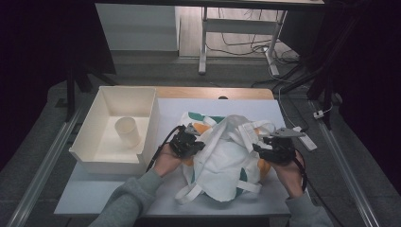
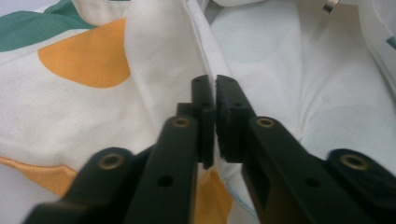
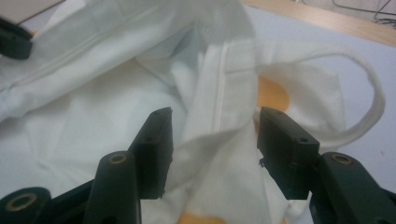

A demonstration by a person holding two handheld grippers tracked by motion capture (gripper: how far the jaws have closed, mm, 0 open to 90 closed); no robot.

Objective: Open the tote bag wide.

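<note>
A white cloth bag [image 1: 222, 161] printed with orange and green shapes is lying crumpled on the surface [image 1: 265, 106], just right of a white bin [image 1: 101, 111] in which a pale cup [image 1: 127, 131] is standing. The bag's left rim is being pinched by the left tongs [image 2: 214, 100], clenched on a fold of the fabric. At the bag's right side, the hemmed edge by a handle strap [image 3: 369, 93] is being straddled by the right tongs [image 3: 212, 123], which are held released, the jaws standing apart on either side of the cloth without pressing it.
</note>
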